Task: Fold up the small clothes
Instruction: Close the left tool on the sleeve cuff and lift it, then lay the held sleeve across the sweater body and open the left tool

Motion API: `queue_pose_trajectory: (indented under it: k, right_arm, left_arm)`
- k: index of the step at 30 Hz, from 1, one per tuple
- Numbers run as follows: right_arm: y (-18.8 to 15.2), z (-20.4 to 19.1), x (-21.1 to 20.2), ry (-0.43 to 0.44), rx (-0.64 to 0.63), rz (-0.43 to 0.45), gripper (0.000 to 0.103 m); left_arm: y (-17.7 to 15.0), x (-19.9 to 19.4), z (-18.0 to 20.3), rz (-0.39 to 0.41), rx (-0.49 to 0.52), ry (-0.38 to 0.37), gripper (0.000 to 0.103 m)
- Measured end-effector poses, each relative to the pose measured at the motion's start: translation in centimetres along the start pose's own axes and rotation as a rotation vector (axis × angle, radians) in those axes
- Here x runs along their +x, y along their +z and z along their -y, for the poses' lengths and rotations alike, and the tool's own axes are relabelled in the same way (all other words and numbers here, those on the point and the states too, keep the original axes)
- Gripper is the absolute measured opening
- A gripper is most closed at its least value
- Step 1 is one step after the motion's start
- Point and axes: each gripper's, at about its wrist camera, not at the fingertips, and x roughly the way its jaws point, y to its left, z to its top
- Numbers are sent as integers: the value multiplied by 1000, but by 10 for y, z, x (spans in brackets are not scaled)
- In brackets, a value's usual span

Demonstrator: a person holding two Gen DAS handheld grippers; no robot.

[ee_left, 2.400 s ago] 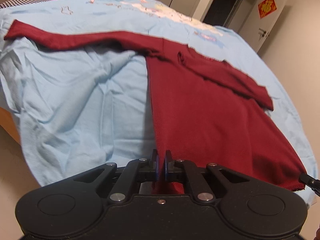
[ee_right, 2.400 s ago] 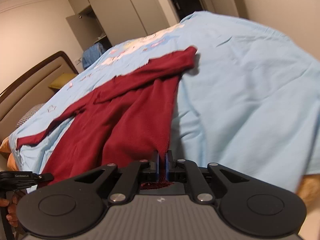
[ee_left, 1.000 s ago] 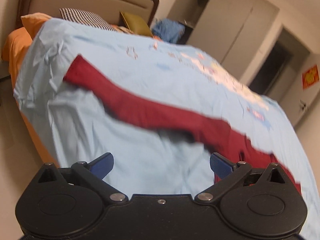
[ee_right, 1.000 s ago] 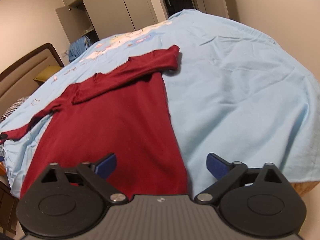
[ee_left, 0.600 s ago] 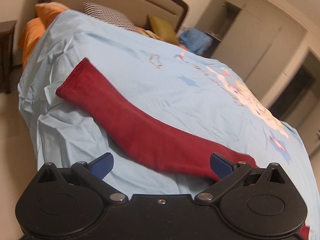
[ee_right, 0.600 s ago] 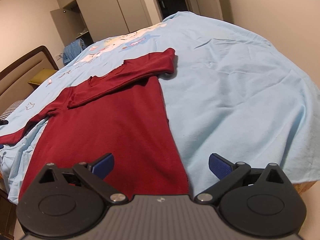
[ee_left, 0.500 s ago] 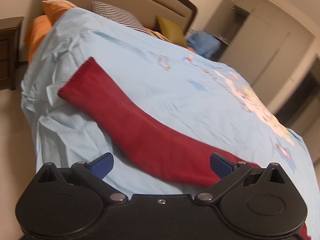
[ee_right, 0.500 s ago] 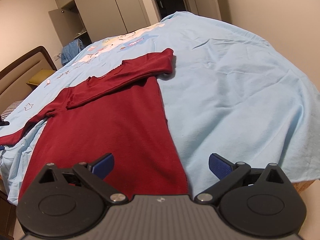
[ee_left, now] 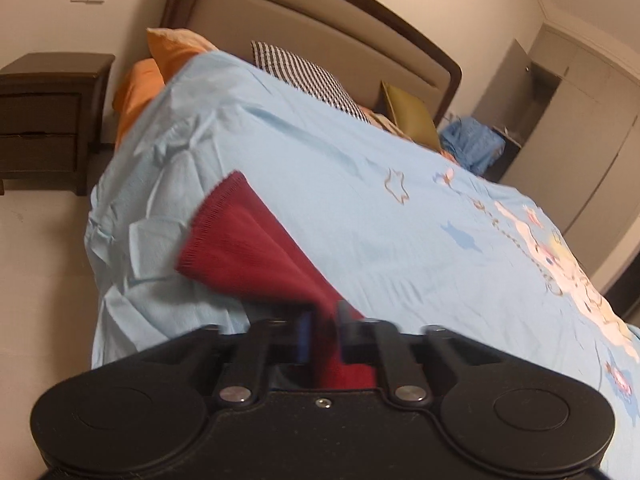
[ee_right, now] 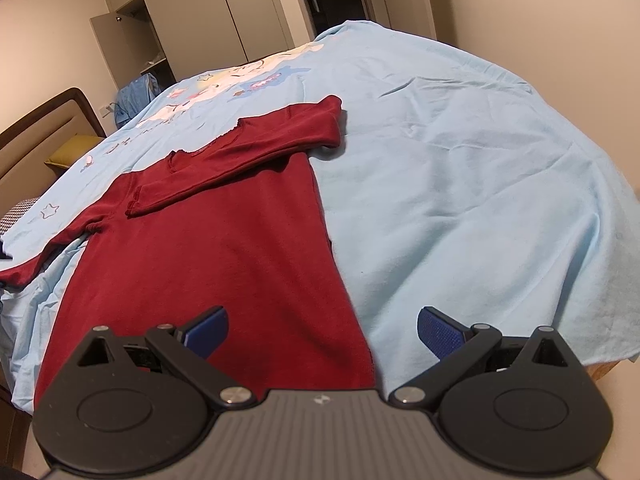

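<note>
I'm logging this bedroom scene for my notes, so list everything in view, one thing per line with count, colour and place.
sweater: one, dark red, flat on the bed, one sleeve folded across the chest
free sleeve: one, dark red, stretched toward the bed's edge
sheet: one, light blue, cartoon print, covering the bed
pillows: several, orange, checked, olive, by the headboard
headboard: one, beige, dark frame
nightstand: one, dark brown, beside the bed
wardrobe: one, beige, one door open
left gripper: black, shut on the free sleeve
right gripper: black, blue pads, open over the hem

The black left gripper (ee_left: 323, 334) points slightly downward, its jaws just closed on dark red knitted fabric (ee_left: 256, 248). The black right gripper (ee_right: 322, 330) tilts downward, jaws spread wide.
</note>
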Motion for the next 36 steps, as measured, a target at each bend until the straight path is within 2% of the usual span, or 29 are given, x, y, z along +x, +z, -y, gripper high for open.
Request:
queue_pose_trajectory:
  k: [2, 5, 8, 13, 17, 22, 25, 27, 31, 33, 36]
  right_arm:
    - [0, 0, 2, 4, -1, -7, 103]
    - [2, 1, 6, 15, -1, -15, 103]
    - [3, 2, 11, 29, 0, -22, 103]
    - [5, 4, 15, 48, 7, -19, 103]
    - [5, 8, 16, 57, 21, -13, 103]
    - [5, 15, 16, 55, 48, -4, 103]
    - [5, 20, 15, 51, 61, 3, 103]
    - [4, 24, 14, 48, 69, 8, 103]
    - [2, 31, 8, 39, 89, 22, 103]
    - [1, 36, 4, 29, 96, 31, 103]
    - [-2, 43, 1, 14, 117, 35, 103]
  left_arm:
    - [3, -3, 3, 25, 22, -13, 6]
    - [7, -11, 18, 68, 107, -49, 5]
    - [10, -27, 46, 126, 242, -130, 5]
    - [-2, -72, 117, 230, 524, -313, 5]
    - [-30, -110, 177, 244, 674, -478, 5]
    - [-95, -147, 239, 182, 777, -666, 5]
    - [-147, -156, 265, 122, 808, -737, 5]
    - [-185, -156, 279, 86, 855, -757, 5]
    - [-245, -146, 293, -42, 936, -758, 5]
    - [-264, -143, 293, -85, 970, -760, 6]
    - [-280, -141, 291, -130, 1005, -759, 13]
